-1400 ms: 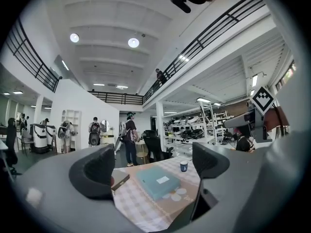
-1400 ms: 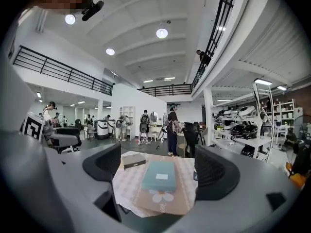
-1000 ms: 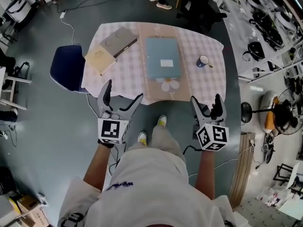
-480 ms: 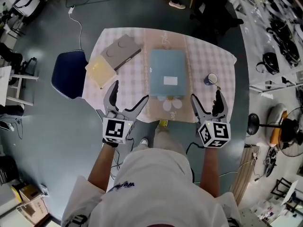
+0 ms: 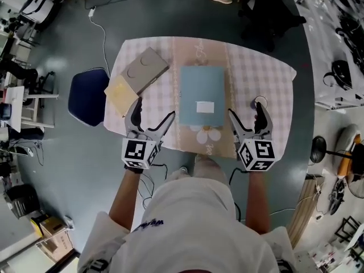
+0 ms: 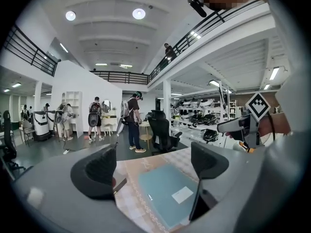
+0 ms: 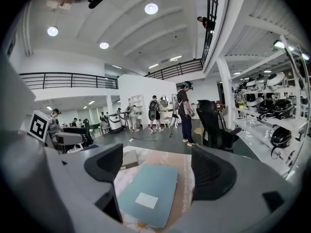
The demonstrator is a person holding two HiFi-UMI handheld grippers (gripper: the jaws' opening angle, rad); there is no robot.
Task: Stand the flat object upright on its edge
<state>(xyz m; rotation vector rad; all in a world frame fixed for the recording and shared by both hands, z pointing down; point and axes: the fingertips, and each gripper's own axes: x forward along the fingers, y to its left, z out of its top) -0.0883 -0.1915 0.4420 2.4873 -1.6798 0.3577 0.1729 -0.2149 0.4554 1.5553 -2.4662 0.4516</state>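
Note:
A flat blue-grey book (image 5: 202,96) with a white label lies face up in the middle of the checked table (image 5: 243,67). It also shows in the left gripper view as the book (image 6: 167,193) and in the right gripper view as the book (image 7: 147,192). My left gripper (image 5: 149,121) hangs open over the table's near left edge, left of the book. My right gripper (image 5: 245,118) is open at the near right edge, right of the book. Neither holds anything.
A grey book (image 5: 143,70) and a tan book (image 5: 120,92) lie at the table's left. A small mug (image 5: 259,103) stands near the right gripper. A dark blue chair (image 5: 88,95) sits left of the table. People and an office chair (image 6: 163,132) stand beyond.
Both grippers have moved forward from in front of the table to over its near edge, either side of the blue-grey book. The jaws stay open.

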